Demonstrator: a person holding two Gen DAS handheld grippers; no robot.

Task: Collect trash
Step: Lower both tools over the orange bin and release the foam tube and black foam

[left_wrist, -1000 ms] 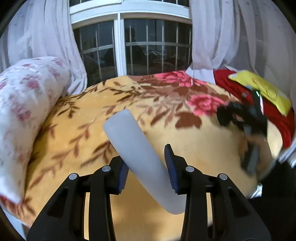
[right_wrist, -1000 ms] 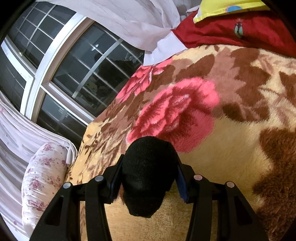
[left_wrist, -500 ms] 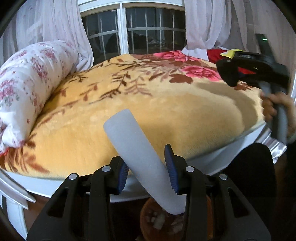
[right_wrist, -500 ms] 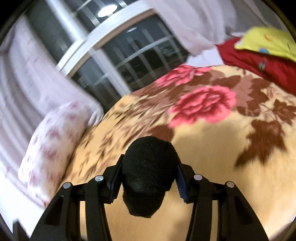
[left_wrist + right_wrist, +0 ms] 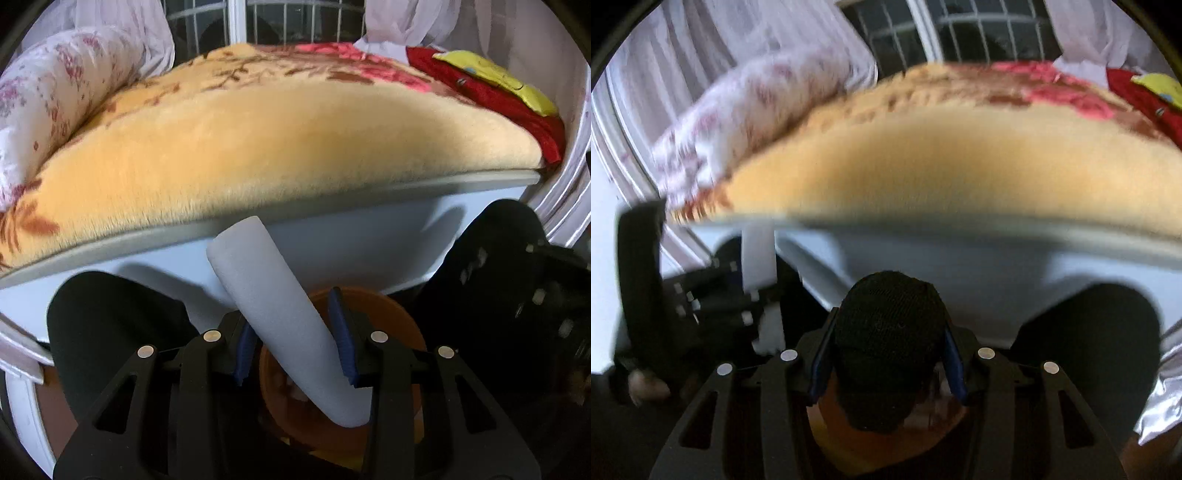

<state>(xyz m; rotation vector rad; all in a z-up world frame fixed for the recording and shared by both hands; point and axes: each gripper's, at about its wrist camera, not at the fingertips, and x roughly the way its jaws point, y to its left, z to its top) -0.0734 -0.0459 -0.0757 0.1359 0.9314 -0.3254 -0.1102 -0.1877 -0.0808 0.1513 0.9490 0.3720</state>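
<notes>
My left gripper [image 5: 293, 336] is shut on a pale grey foam tube [image 5: 273, 295] that sticks out at a slant past both ends of the pads. It hangs above an orange bin [image 5: 402, 332] with some scraps inside, on the floor by the bed. My right gripper [image 5: 886, 347] is shut on a black knitted sock [image 5: 886, 339], also above the orange bin [image 5: 831, 432]. The left gripper with its tube also shows at the left of the right wrist view [image 5: 757, 291]. The right gripper shows blurred at the right of the left wrist view [image 5: 535, 295].
A bed with a yellow floral blanket [image 5: 277, 140] fills the upper half, its white frame [image 5: 369, 243] just ahead. A floral pillow [image 5: 55, 99] lies left, red and yellow cloth [image 5: 491, 92] right. My dark knees [image 5: 110, 325] flank the bin. A window is behind.
Both grippers have drawn back from over the bed and dropped below its edge, still holding the tube and the sock. The orange bin has come into view under them.
</notes>
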